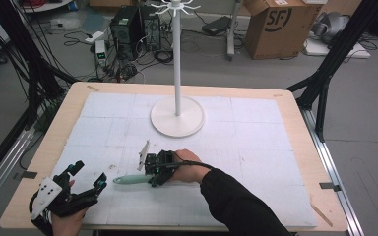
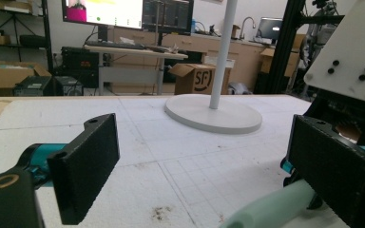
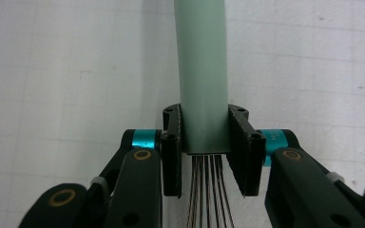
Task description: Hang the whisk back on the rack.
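A whisk with a pale green handle [image 1: 129, 180] lies low over the white foam mat [image 1: 256, 147], handle pointing left. My right gripper [image 1: 152, 177] is shut on the handle's wire end. In the right gripper view both jaws of the gripper [image 3: 204, 152] press the handle [image 3: 202, 71], and thin metal wires [image 3: 206, 190] run back between them. My left gripper [image 1: 89, 176] sits at the front left corner, open and holding nothing, tips aimed at the handle's free end. In its own view the left gripper [image 2: 204, 166] frames bare mat, with the handle [image 2: 271, 209] at lower right.
A white stand with a round base [image 1: 177, 117] and a tall pole [image 1: 177, 59] with hooks on top rises at the mat's far middle. The wooden table edge [image 1: 39, 162] borders the mat. Boxes, cables and black frame legs surround the table.
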`<state>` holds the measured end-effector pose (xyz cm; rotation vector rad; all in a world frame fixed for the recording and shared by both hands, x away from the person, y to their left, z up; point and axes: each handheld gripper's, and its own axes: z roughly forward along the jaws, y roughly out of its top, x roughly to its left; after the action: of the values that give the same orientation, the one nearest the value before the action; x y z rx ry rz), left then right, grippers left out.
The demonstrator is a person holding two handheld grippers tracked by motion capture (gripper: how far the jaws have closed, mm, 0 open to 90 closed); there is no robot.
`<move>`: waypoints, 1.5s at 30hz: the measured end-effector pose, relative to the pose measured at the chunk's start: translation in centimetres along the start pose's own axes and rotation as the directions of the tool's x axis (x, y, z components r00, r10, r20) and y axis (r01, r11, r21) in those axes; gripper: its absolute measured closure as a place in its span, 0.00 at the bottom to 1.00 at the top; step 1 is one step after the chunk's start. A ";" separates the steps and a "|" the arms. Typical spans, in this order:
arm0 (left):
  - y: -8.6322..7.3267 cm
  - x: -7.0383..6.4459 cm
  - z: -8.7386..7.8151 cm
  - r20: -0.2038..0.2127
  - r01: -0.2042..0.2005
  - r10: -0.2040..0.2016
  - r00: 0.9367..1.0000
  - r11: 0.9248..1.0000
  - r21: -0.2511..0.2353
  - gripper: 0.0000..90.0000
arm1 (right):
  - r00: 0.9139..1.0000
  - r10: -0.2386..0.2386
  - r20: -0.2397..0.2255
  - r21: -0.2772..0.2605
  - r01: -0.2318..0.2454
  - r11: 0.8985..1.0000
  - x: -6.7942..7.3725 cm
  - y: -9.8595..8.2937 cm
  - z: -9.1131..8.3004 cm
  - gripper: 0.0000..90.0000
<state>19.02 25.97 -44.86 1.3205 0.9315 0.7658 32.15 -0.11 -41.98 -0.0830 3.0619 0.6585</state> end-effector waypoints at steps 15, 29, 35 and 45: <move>0.0 0.0 0.0 -0.007 0.000 0.000 1.000 1.000 0.001 0.12 | 0.998 0.037 0.048 -0.092 -0.033 0.995 -0.3 -0.9 -2.4 0.77; -0.1 0.0 0.1 -0.008 -0.002 0.002 1.000 1.000 0.005 0.12 | 0.992 0.092 0.087 -0.189 -0.074 0.979 -0.5 -2.4 -5.1 0.77; -0.1 0.0 0.1 -0.009 0.000 0.000 1.000 1.000 0.007 0.12 | 0.990 0.099 0.105 -0.218 -0.075 0.973 -0.4 -2.8 -6.0 0.77; -0.2 -0.1 0.2 -0.006 0.001 -0.001 1.000 1.000 0.009 0.12 | 0.977 0.159 0.141 -0.316 -0.108 0.943 -0.5 -3.9 -8.5 0.77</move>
<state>19.17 25.75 -45.01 1.3260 0.9413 0.7662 32.87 -7.17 -35.81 0.1723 2.8002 1.0868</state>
